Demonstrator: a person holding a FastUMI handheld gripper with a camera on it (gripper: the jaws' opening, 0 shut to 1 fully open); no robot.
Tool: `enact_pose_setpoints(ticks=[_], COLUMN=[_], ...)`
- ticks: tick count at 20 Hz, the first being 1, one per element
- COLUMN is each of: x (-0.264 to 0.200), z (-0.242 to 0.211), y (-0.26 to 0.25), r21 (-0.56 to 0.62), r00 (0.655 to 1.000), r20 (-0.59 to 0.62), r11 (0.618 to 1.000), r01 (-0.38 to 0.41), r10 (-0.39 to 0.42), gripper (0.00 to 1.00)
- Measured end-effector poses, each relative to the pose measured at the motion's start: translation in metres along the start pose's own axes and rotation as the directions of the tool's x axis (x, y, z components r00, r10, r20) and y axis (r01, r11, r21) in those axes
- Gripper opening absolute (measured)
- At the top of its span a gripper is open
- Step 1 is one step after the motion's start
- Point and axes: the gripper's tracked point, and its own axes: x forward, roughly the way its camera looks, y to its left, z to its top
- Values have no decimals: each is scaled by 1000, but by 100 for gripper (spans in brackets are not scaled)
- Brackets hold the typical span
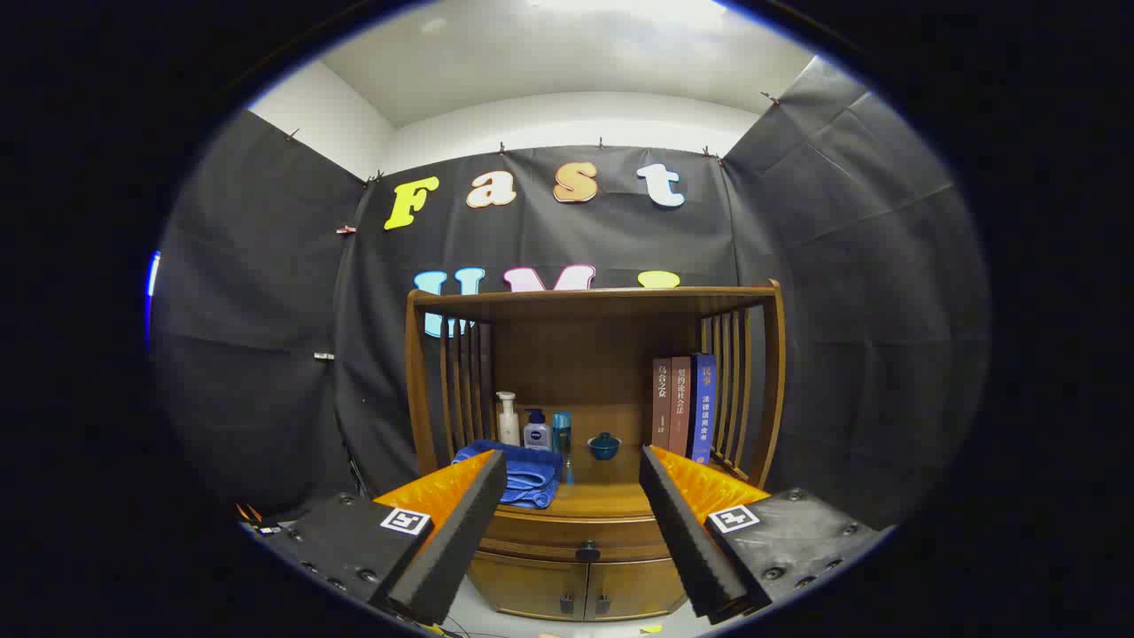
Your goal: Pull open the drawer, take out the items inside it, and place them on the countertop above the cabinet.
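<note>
We see the gripper (573, 532) with its fingers spread wide apart and nothing between them, hanging well short of the wooden cabinet (592, 390). The drawer (576, 534) is closed, its dark round knob (587, 552) lying straight ahead and slightly low, framed in the gap between the two fingers. The drawer front runs crosswise to our line of approach, so we judge the coming move a straight advance onto the knob, then a pull straight back.
</note>
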Motion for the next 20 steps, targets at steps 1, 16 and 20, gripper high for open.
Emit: enact_pose_setpoints(ticks=[1,16,20], x=[-1,-5,-5], z=[0,5,2], y=[0,16,13], r21=[5,13,15], r00=[1000,999,998], r20=[2,8,-8], r11=[1000,998,998], r01=[-3,-54,-56], r10=[3,54,56], gripper=[98,98,98])
